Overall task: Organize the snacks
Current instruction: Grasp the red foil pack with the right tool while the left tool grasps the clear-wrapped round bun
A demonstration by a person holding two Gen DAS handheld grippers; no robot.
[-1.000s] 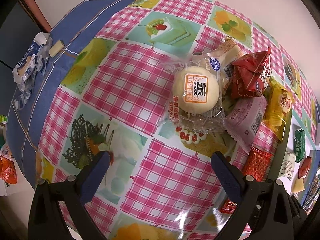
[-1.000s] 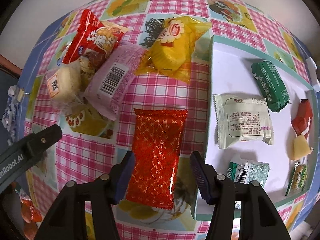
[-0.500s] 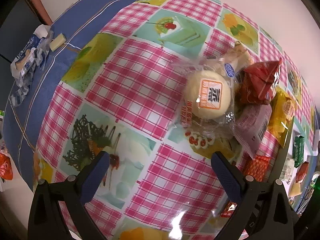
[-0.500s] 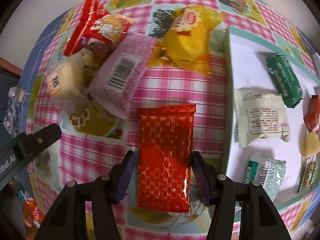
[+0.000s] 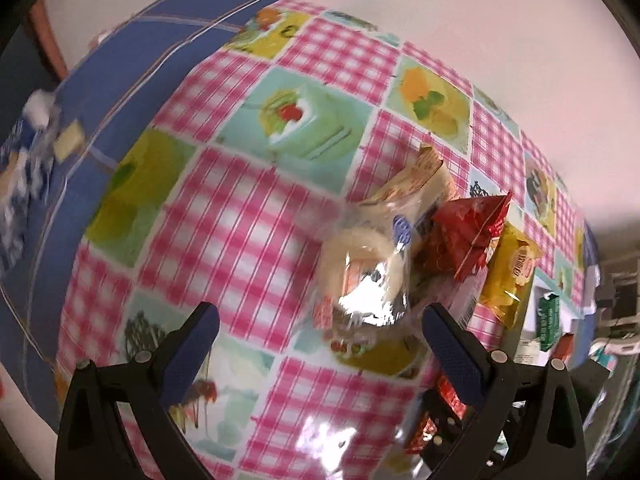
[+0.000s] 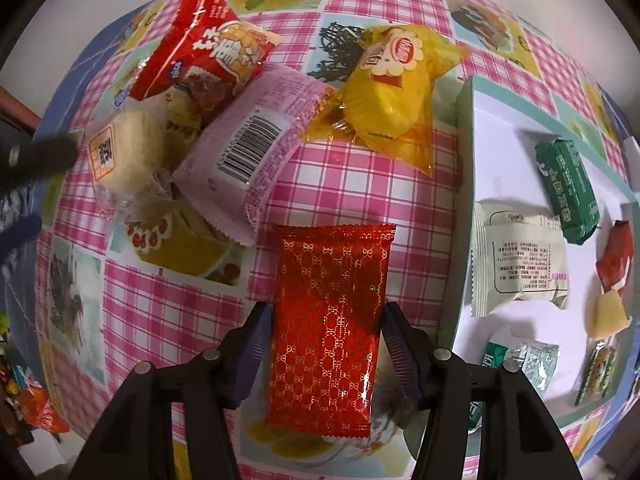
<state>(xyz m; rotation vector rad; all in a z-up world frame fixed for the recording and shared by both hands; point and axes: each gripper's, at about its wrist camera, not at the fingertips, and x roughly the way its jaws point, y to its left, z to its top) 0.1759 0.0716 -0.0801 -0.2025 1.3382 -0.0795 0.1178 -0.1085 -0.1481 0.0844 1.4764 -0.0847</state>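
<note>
Left wrist view: the left gripper (image 5: 318, 322) hovers over the pink checked tablecloth (image 5: 240, 216) with its jaws spread wide and nothing between them. Just past the fingertips, at centre frame, lies a blurred round white bun in clear wrap (image 5: 366, 268). A red snack bag (image 5: 468, 240) and a yellow packet (image 5: 508, 276) sit right of it.

Right wrist view: the right gripper (image 6: 326, 330) has its jaws closed narrow against both long edges of a red foil packet (image 6: 332, 320), at lower centre. Above it lie a pink barcoded packet (image 6: 252, 152) and the yellow packet (image 6: 392, 96). At right, the white tray (image 6: 500, 120) holds a green bar (image 6: 568, 188) and a cream packet (image 6: 520, 264).
</note>
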